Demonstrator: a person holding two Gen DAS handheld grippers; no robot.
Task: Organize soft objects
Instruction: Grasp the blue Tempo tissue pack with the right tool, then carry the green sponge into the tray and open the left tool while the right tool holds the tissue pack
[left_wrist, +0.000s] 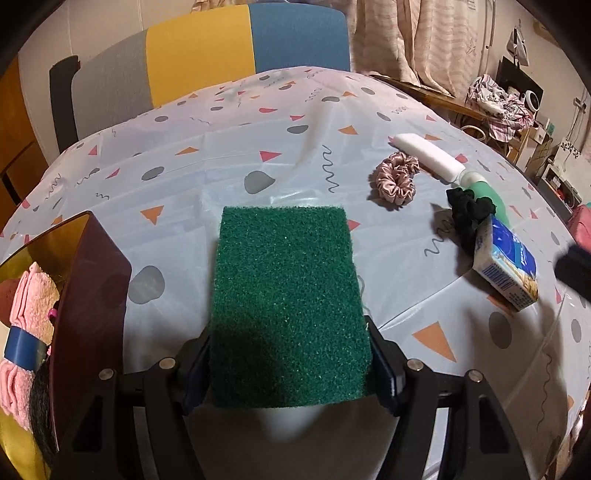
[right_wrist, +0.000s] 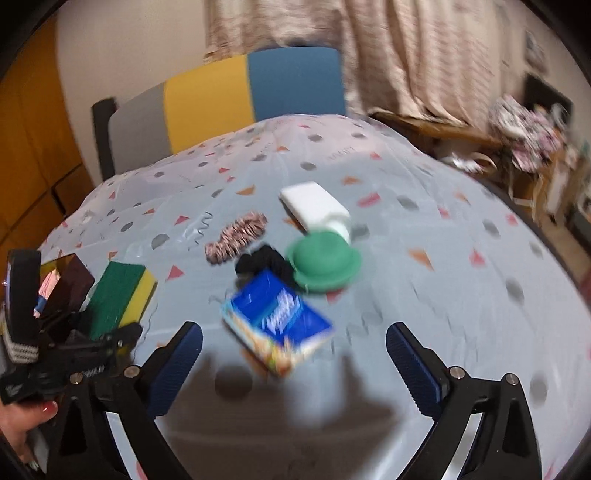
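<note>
My left gripper (left_wrist: 290, 365) is shut on a green-and-yellow scrub sponge (left_wrist: 286, 302), held just above the table; it also shows in the right wrist view (right_wrist: 120, 295). A pink scrunchie (left_wrist: 397, 177) (right_wrist: 236, 236), a black scrunchie (left_wrist: 469, 212) (right_wrist: 262, 264) and a blue tissue pack (left_wrist: 508, 267) (right_wrist: 279, 319) lie to the right. My right gripper (right_wrist: 293, 363) is open and empty, close in front of the tissue pack.
A dark translucent bin (left_wrist: 94, 291) holding a pink towel roll (left_wrist: 27, 325) stands at the left. A white tube with a green cap (left_wrist: 430, 155) (right_wrist: 323, 264) lies beyond the scrunchies. A colour-block chair (left_wrist: 207, 51) stands behind the table.
</note>
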